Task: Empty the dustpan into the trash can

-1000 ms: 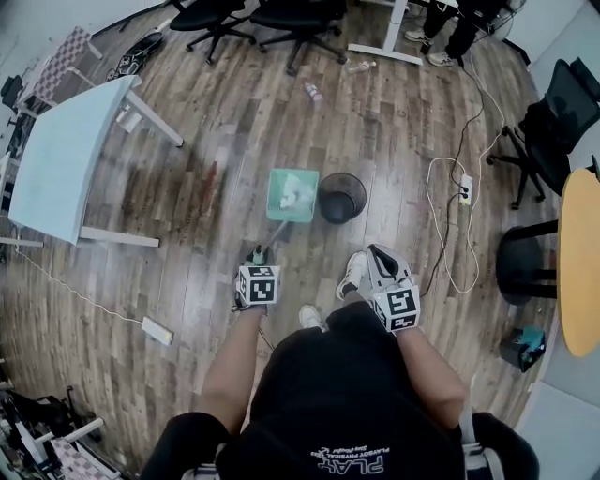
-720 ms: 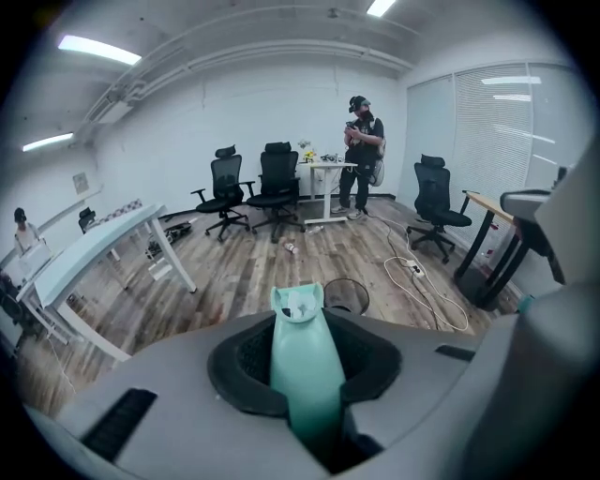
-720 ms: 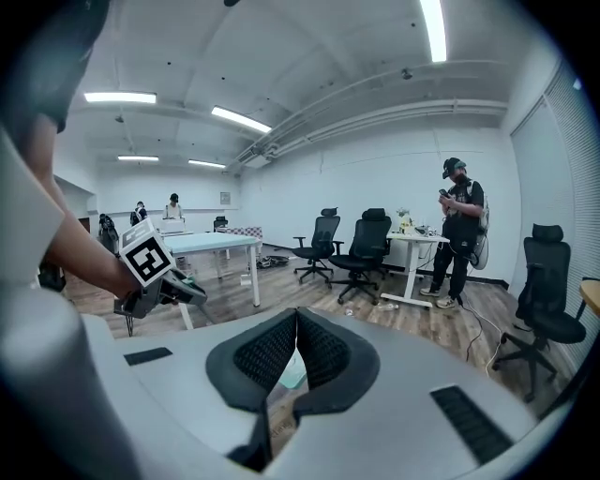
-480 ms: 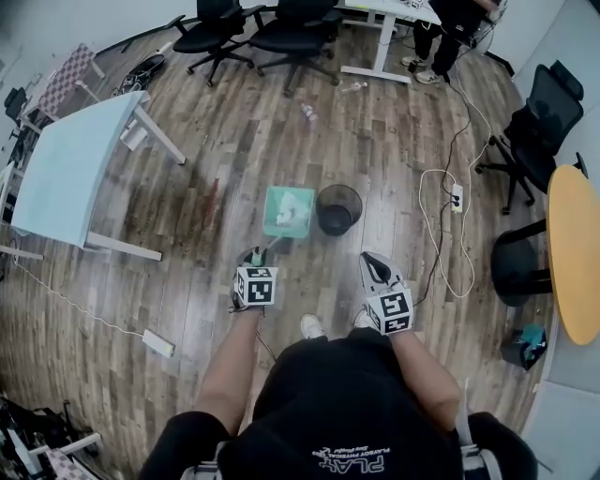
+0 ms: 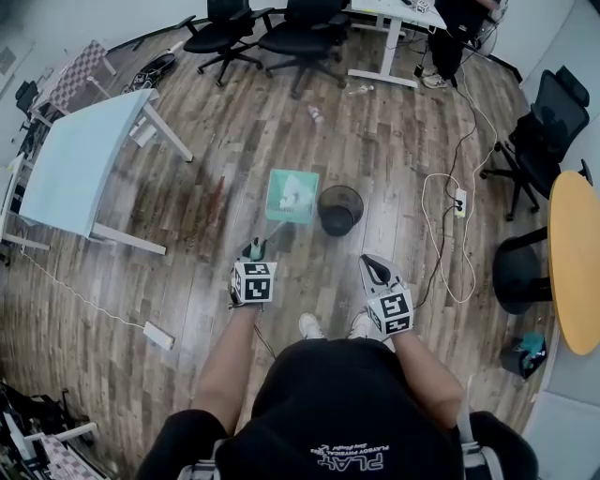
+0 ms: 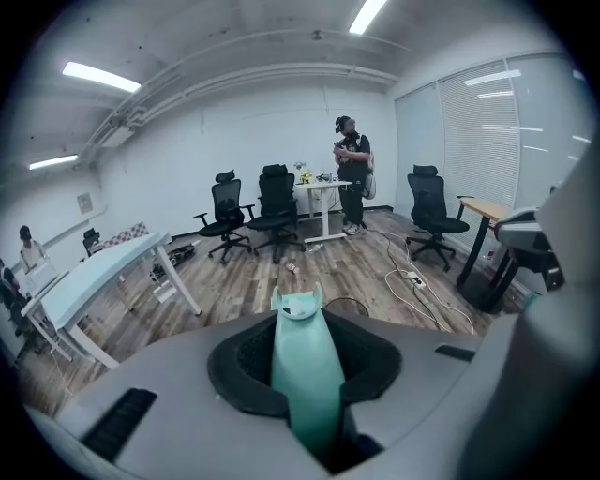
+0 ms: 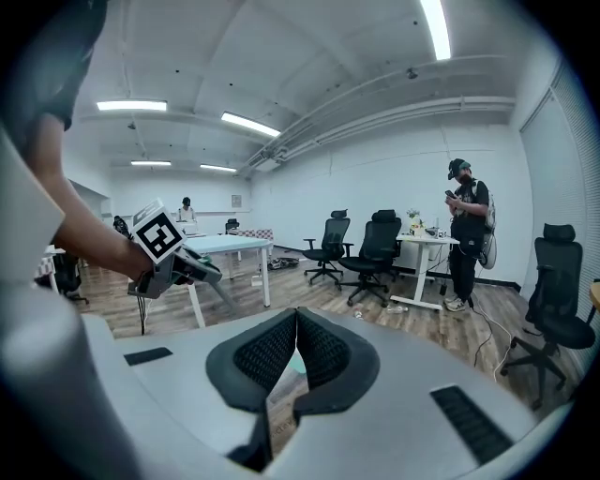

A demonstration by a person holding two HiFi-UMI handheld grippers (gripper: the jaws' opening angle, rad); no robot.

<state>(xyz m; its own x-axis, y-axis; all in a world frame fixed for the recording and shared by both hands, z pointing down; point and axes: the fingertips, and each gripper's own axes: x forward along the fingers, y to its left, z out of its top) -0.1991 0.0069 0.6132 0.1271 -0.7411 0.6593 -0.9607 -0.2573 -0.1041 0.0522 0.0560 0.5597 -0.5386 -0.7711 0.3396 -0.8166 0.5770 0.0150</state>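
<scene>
A teal dustpan (image 5: pixel 292 195) with white scraps in it hangs over the wood floor just left of a black mesh trash can (image 5: pixel 340 208). Its long teal handle (image 6: pixel 305 375) runs back to my left gripper (image 5: pixel 255 249), which is shut on the handle's end. In the left gripper view the handle fills the gap between the black pads (image 6: pixel 239 361), and the trash can's rim (image 6: pixel 349 302) shows just past it. My right gripper (image 5: pixel 375 267) hovers to the right, nearer me than the can, shut with nothing in it; its pads (image 7: pixel 323 352) meet at the tips.
A white cable and power strip (image 5: pixel 461 199) trail right of the can. A pale blue table (image 5: pixel 75 164) stands at the left, office chairs (image 5: pixel 300 23) at the back, a black stool (image 5: pixel 520 272) and a round yellow table (image 5: pixel 574 258) at the right. A person (image 6: pixel 352 183) stands by the far desk.
My left gripper has risen with the dustpan handle, lifting the pan beside the can. The right gripper has drifted a little sideways, still shut.
</scene>
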